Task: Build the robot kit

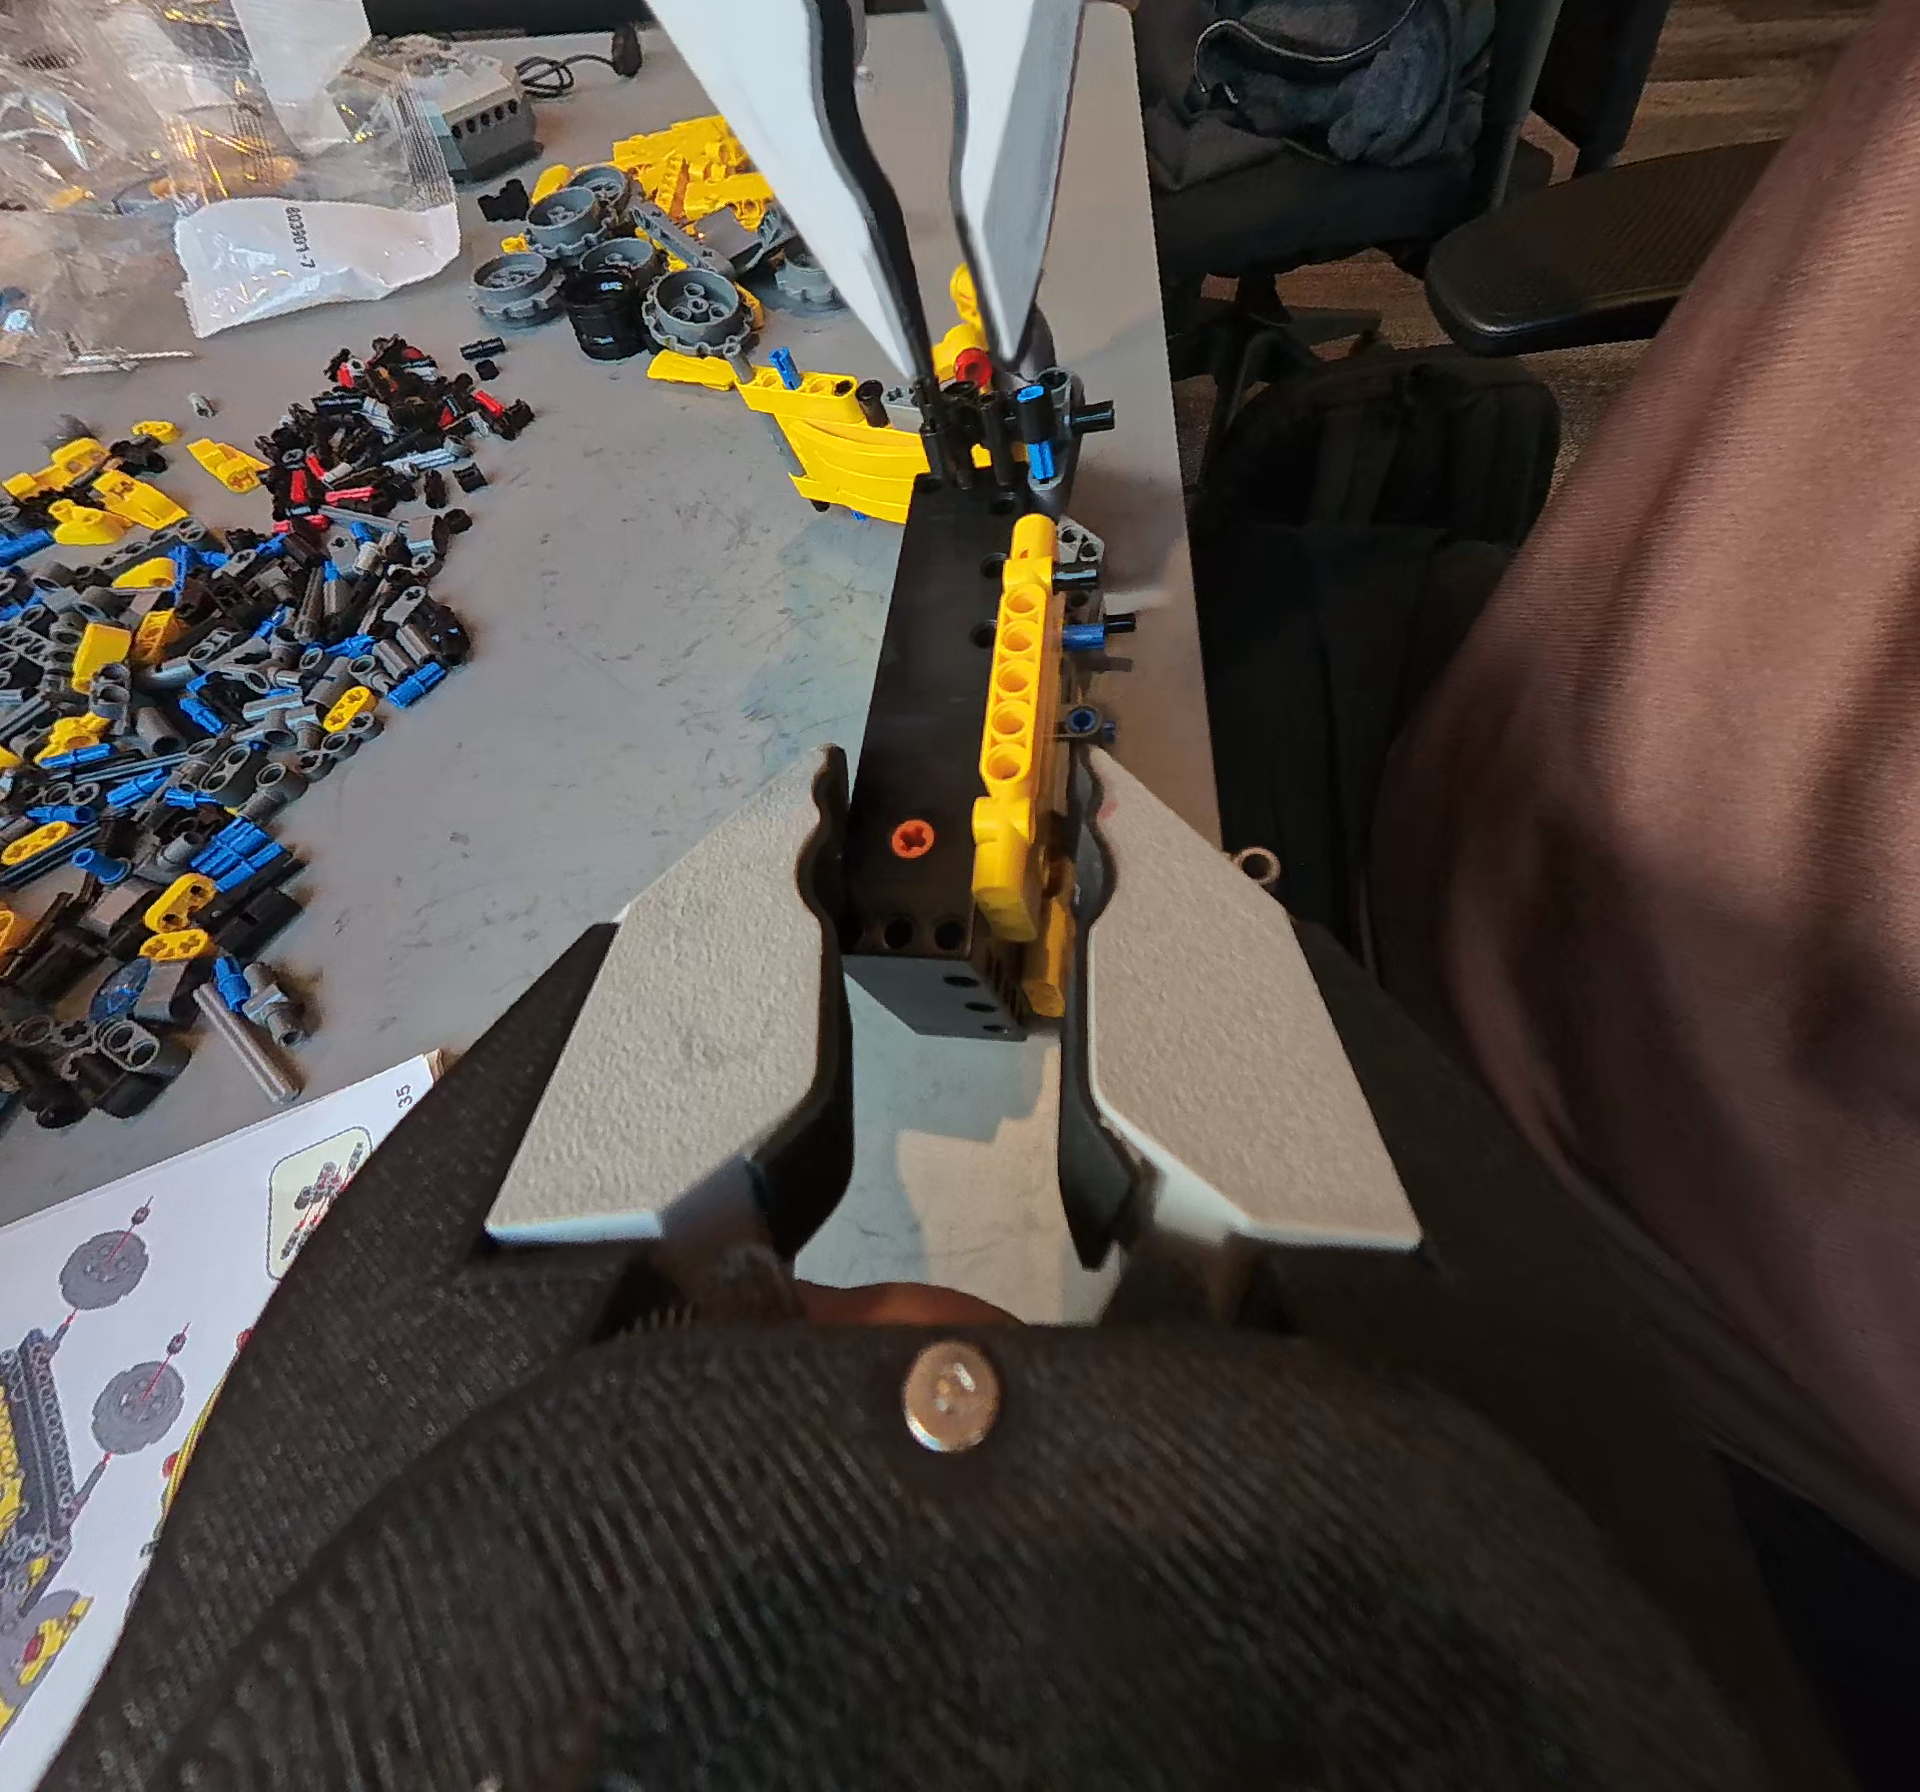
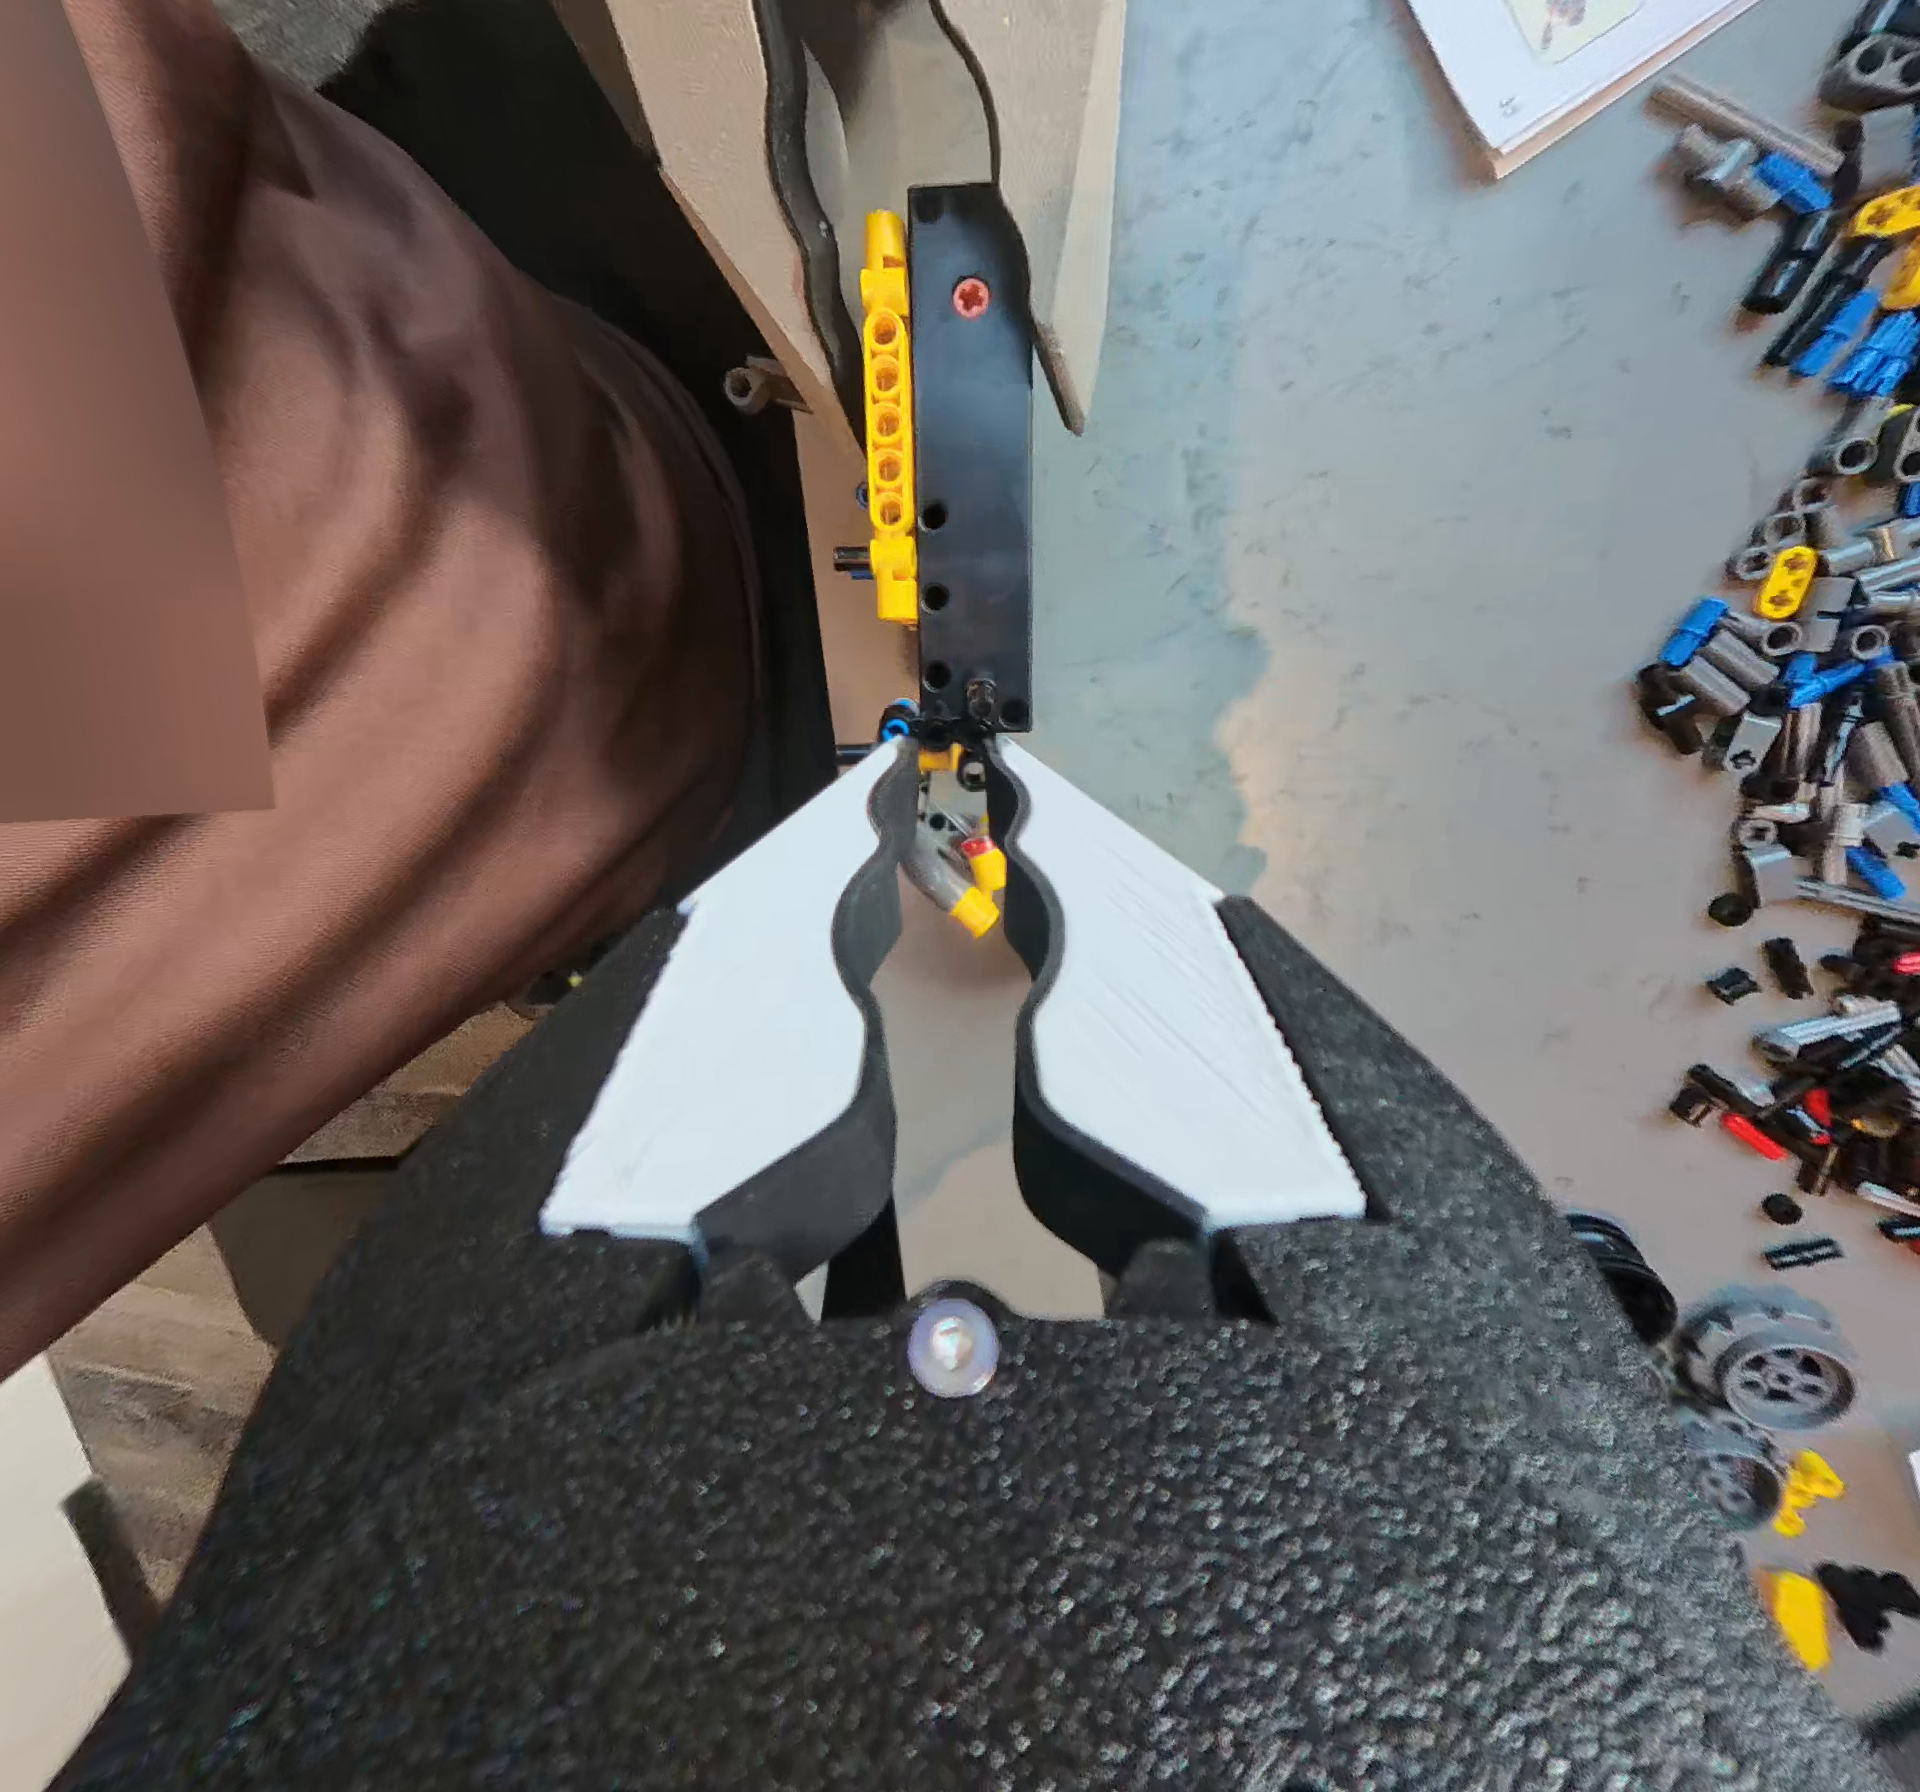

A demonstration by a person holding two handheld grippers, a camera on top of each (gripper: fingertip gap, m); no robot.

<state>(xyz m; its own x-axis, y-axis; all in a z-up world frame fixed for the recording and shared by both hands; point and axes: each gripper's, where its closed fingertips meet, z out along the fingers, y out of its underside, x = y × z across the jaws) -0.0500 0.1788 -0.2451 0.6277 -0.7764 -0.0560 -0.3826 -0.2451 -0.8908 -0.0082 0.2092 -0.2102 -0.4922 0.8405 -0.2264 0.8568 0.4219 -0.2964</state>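
**Left wrist view: two grippers on one brick assembly**

Left wrist view, near to far: the left gripper (image 1: pixel 956 869) is clamped across the near end of a long black block (image 1: pixel 930 693), with a yellow holed beam (image 1: pixel 1023 703) fixed along its right side. At centre frame, the right gripper (image 1: pixel 961 360) has its tips nearly together at the far end, among black pins (image 1: pixel 961 412); whether they pinch anything I cannot tell.

The half-built assembly is held just over the right edge of a grey table (image 1: pixel 644 579). Loose pieces (image 1: pixel 208 662) lie at left, grey wheels (image 1: pixel 613 277) and clear bags (image 1: pixel 156 132) in the upper left, and an instruction booklet (image 1: pixel 156 1327) at lower left.

Beyond the table, at upper right, stands a black chair (image 1: pixel 1558 277).
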